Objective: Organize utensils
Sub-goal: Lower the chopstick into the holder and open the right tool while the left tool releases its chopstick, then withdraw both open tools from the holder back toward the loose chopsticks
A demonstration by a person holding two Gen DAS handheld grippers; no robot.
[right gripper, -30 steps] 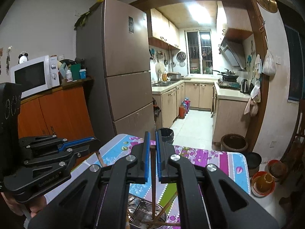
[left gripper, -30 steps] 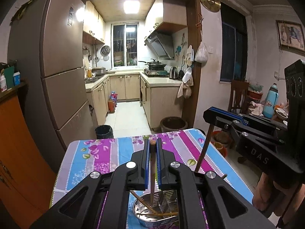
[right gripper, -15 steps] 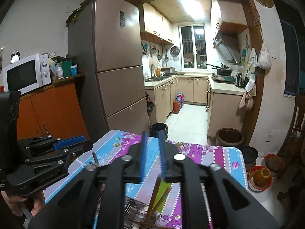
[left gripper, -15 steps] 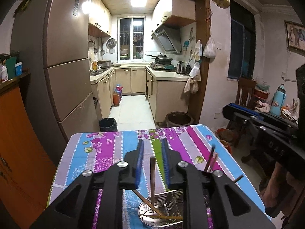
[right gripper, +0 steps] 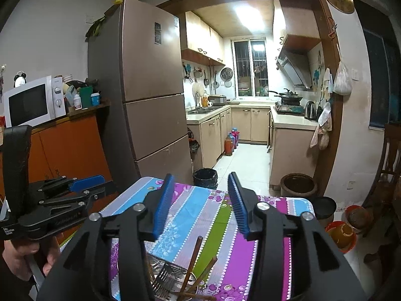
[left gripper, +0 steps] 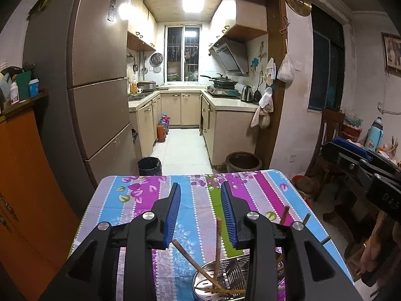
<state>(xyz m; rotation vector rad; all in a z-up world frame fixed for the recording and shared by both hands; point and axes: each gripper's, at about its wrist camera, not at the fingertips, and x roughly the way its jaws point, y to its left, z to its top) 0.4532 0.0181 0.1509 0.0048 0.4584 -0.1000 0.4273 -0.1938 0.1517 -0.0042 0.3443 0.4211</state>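
Note:
A round steel utensil holder [left gripper: 225, 279] stands on the striped tablecloth [left gripper: 140, 195] at the near edge, below both grippers. Several wooden chopsticks [left gripper: 217, 245] lean in it, beside a slotted metal utensil [left gripper: 234, 274]. My left gripper [left gripper: 201, 213] is open and empty above the holder. My right gripper [right gripper: 200, 202] is open and empty too, above the same holder [right gripper: 175, 284], where chopsticks [right gripper: 191, 263] and a metal fork-like utensil [right gripper: 163, 279] show. The left gripper also shows in the right wrist view [right gripper: 75, 195], and the right gripper in the left wrist view [left gripper: 361, 160].
The table [right gripper: 295, 203] ends at its far edge near a black bin [left gripper: 149, 166] and a brown clay pot [left gripper: 243, 161]. A fridge [right gripper: 150, 95] and orange cabinet [right gripper: 67, 150] stand left. Bowls [right gripper: 342, 234] lie on the floor right.
Both grippers opened and let go of the chopsticks they held upright; the chopsticks now lean in the holder. Both grippers rose slightly.

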